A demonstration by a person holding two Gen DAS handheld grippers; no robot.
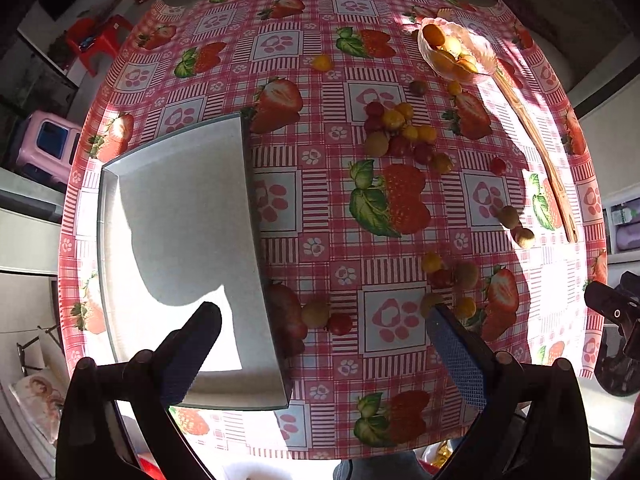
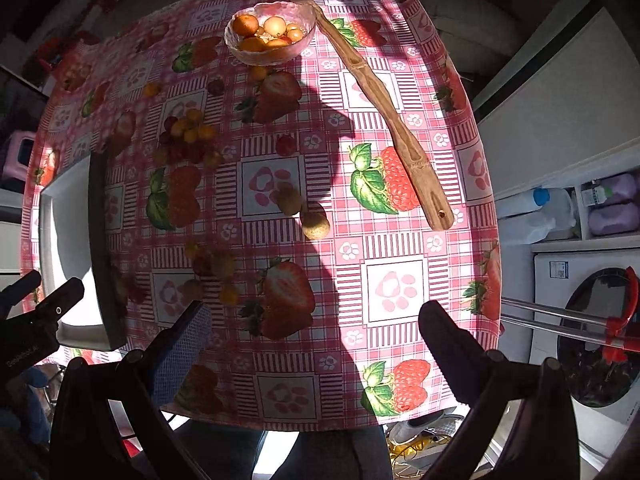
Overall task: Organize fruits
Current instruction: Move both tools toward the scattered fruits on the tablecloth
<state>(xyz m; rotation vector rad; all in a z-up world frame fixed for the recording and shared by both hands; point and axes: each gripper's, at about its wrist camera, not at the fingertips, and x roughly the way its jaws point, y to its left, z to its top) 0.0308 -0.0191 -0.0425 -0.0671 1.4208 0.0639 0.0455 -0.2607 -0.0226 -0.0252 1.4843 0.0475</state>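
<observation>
Small red and yellow fruits lie loose on the strawberry-print tablecloth: a cluster (image 1: 400,132) at mid-table, also in the right wrist view (image 2: 188,136), and a nearer group (image 1: 448,276). Two brownish fruits (image 2: 304,212) lie near the middle. A glass bowl (image 1: 486,46) (image 2: 308,14) at the far side holds several orange and yellow fruits. A white rectangular tray (image 1: 180,240) (image 2: 68,240) lies empty at the left. My left gripper (image 1: 320,316) is open and empty above the near table edge. My right gripper (image 2: 312,316) is open and empty above the near right.
A long wooden spatula (image 2: 392,120) (image 1: 536,140) lies diagonally from the bowl toward the right edge. A yellow fruit (image 1: 322,63) sits alone at the far side. Two fruits (image 1: 328,318) lie beside the tray. A washing machine (image 2: 592,320) stands right of the table.
</observation>
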